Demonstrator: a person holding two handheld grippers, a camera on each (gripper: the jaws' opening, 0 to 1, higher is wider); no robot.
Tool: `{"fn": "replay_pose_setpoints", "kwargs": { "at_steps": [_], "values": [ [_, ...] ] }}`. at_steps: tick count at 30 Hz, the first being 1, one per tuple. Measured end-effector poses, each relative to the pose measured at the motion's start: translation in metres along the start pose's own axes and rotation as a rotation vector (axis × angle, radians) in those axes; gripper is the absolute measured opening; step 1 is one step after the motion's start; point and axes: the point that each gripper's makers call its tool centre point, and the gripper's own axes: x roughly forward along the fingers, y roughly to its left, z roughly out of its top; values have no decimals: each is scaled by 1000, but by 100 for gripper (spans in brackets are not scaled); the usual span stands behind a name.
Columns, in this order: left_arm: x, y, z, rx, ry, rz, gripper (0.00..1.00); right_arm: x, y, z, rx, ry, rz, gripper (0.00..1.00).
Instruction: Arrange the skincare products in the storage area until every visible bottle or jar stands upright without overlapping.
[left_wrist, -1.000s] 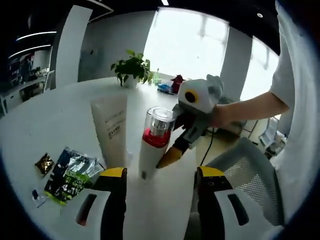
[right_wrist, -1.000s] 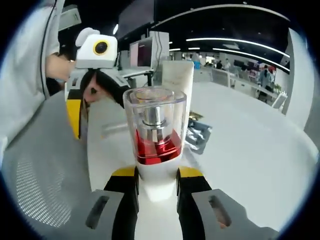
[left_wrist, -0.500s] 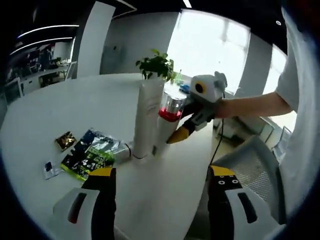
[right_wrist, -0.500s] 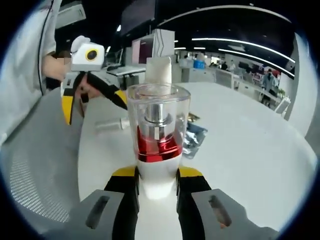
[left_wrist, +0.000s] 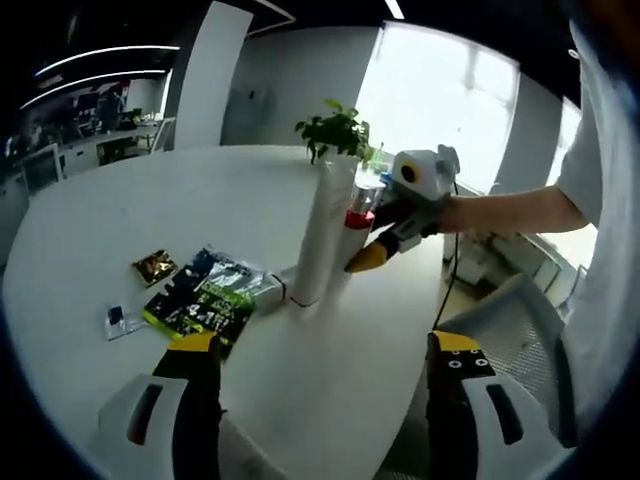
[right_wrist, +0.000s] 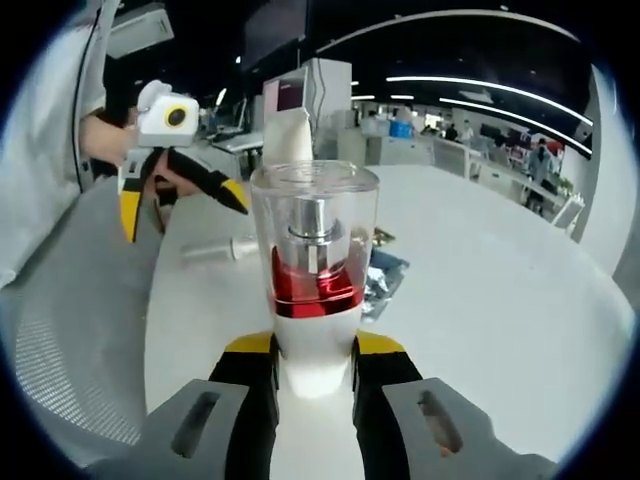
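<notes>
In the left gripper view, the left gripper (left_wrist: 315, 375) is wide apart with nothing in it, above the round white surface (left_wrist: 120, 215). A tall white squeeze tube (left_wrist: 322, 235) stands upright on its cap. Just beside it, the right gripper (left_wrist: 372, 258) pinches a white pump bottle with a red band and clear cap (left_wrist: 358, 215), likely to stand it next to the tube. Shiny foil sachets (left_wrist: 205, 298) lie flat nearby.

In the right gripper view, the right gripper (right_wrist: 312, 362) squeezes the bottle (right_wrist: 312, 265) low down, keeping it upright. The left gripper (right_wrist: 180, 190) waits, spread wide.
</notes>
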Motion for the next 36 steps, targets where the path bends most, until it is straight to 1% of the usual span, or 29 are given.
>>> {"fn": "replay_pose_setpoints", "kwargs": {
  "at_steps": [6,15,22,25,26,28,29,30,31,33,36],
  "values": [
    [-1,3,-2,-15,-3,11,79,1,1,2,-9,-1,19,27],
    [-1,5,-5,-28,-1,14,78,1,0,2,-35,-7,69,27],
    [-2,6,-4,-31,-2,18,78,2,-2,4,-38,-15,81,27],
    [-2,7,-4,-32,-5,19,78,3,-1,3,-31,-8,89,27],
    [-2,8,-4,-32,-5,20,78,4,-1,1,-33,7,90,28],
    [-3,8,-3,-30,-7,20,78,4,-1,-27,-95,174,84,27],
    [-3,8,-3,-30,-9,19,78,8,1,-36,-70,191,88,28],
    [-4,8,-3,-29,-9,19,78,11,2,-31,-18,128,91,30],
    [-4,8,-3,-28,-9,20,78,10,1,-25,50,71,76,32],
    [-8,9,-1,-27,-15,24,78,7,-2,-21,79,53,41,32],
    [-13,10,0,-24,-21,29,78,3,3,-21,74,79,35,35]
  ]
}}
